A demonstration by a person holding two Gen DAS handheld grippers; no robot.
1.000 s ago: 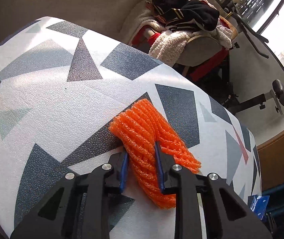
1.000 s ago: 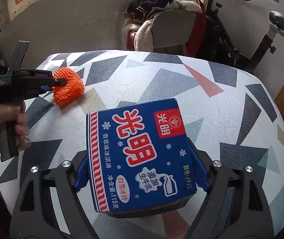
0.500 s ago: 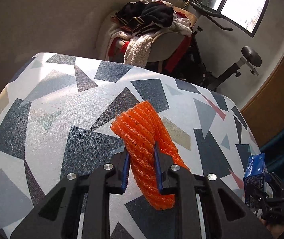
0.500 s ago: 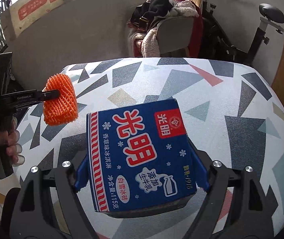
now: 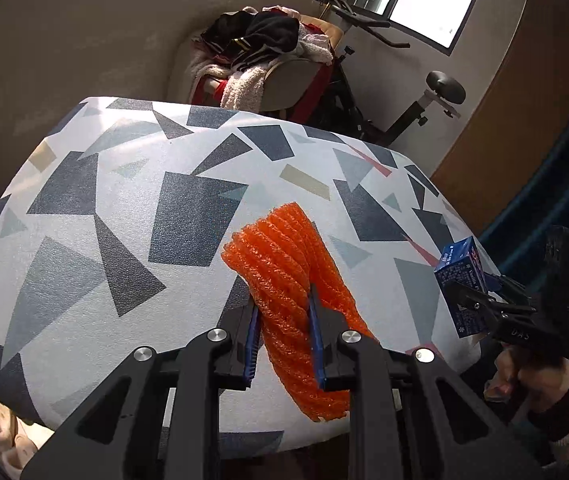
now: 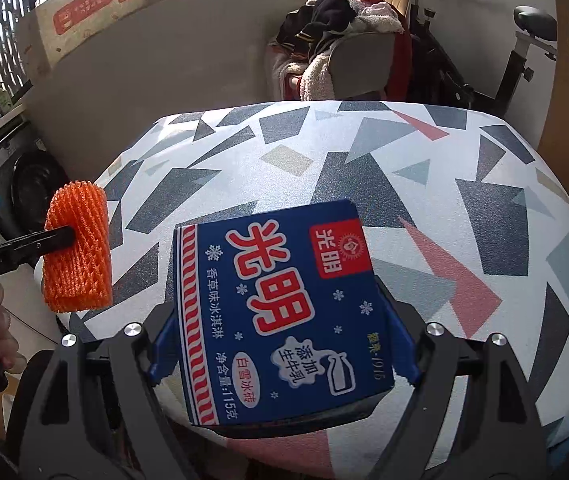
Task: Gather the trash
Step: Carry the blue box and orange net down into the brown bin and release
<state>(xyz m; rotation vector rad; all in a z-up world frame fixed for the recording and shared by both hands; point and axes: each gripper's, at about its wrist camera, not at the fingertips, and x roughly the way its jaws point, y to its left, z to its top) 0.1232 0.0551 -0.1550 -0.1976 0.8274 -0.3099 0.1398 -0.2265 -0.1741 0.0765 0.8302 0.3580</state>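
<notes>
Both grippers carry trash above the patterned table

The left gripper (image 5: 282,320) is clamped on the orange foam net (image 5: 288,292), held clear above the table (image 5: 124,208). The right gripper (image 6: 284,344) has its jaws spread wide and pressed against both sides of the blue ice cream box (image 6: 280,312), lifted over the table's near edge

The table (image 5: 132,240) was covered by a white textured cloth (image 6: 424,216) printed with scattered shapes (mostly dark grey and slate triangles and quadrilaterals, plus a few tan patches and red slivers). In the right wrist view, 1 large salmon-pink triangle (image 6: 450,276) sat toward 4 o'clock, and the cloth curved down over the rounded edges.
</notes>
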